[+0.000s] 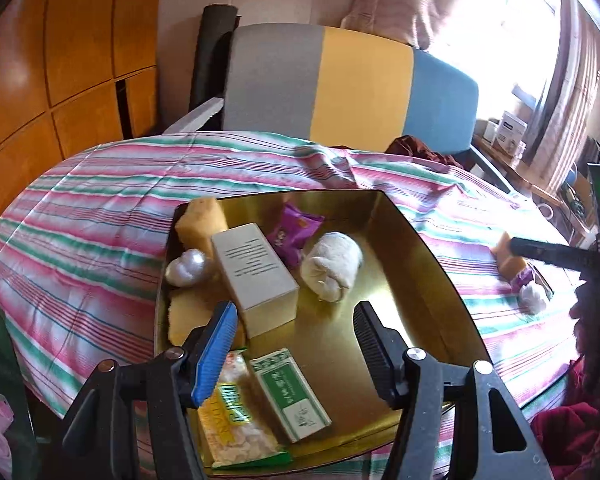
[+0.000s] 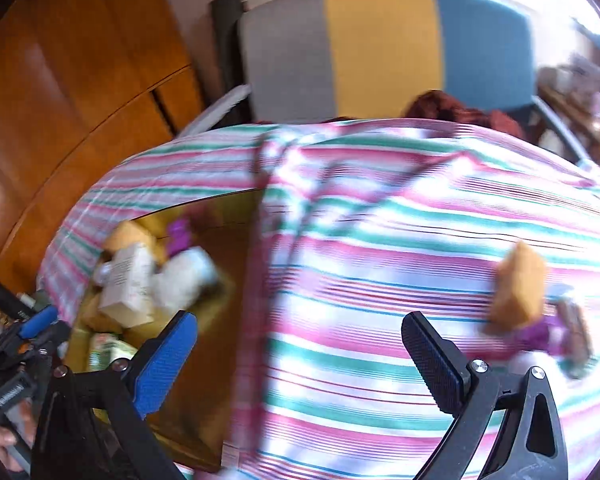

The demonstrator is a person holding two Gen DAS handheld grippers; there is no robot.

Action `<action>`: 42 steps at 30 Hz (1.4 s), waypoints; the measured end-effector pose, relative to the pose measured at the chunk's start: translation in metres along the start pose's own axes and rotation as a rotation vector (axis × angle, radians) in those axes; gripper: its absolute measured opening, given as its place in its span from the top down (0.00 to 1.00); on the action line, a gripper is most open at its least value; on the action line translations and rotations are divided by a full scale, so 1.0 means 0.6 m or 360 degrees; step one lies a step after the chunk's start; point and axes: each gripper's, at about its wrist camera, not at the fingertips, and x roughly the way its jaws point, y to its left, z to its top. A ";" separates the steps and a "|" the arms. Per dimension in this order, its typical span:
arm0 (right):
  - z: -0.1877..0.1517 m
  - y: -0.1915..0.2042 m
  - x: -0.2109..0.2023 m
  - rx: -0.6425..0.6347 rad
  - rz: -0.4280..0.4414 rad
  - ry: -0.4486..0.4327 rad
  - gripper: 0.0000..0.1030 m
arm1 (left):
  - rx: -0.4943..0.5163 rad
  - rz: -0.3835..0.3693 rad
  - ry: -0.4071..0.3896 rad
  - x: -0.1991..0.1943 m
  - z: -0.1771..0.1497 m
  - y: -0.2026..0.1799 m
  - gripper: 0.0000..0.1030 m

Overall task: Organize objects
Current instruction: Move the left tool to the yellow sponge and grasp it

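Note:
A gold tray (image 1: 412,264) lies on the striped cloth and holds a white box (image 1: 256,276), a rolled white towel (image 1: 334,266), a purple packet (image 1: 296,232), yellow sponges (image 1: 202,220), a silvery ball (image 1: 186,268), a green box (image 1: 290,394) and a snack bag (image 1: 236,412). My left gripper (image 1: 296,344) hovers open over the tray's near part, nothing between its fingers. My right gripper (image 2: 300,364) is open and empty above the cloth, between the tray (image 2: 216,312) and a loose yellow sponge (image 2: 518,286). That sponge (image 1: 510,258), a purple packet (image 1: 524,278) and a white lump (image 1: 536,298) lie right of the tray.
A chair with a grey, yellow and blue back (image 1: 352,84) stands behind the table. Wooden cabinets (image 1: 60,60) fill the left. A cluttered desk (image 1: 508,136) sits by the bright window. A person's hand (image 2: 4,440) holds the left gripper at the lower left.

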 end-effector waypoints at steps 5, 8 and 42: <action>-0.006 -0.123 -0.042 0.0138 -0.0211 -0.0048 0.00 | 0.0059 -0.0031 0.0034 0.009 0.004 -0.033 0.40; -0.015 -0.208 -0.066 0.0267 -0.0352 -0.0080 0.00 | 0.0119 -0.0080 0.0056 0.016 0.006 -0.061 0.40; -0.153 -0.511 -0.113 0.1583 -0.0100 -0.0270 0.00 | 0.0616 -0.0517 0.0330 0.198 0.071 -0.494 0.40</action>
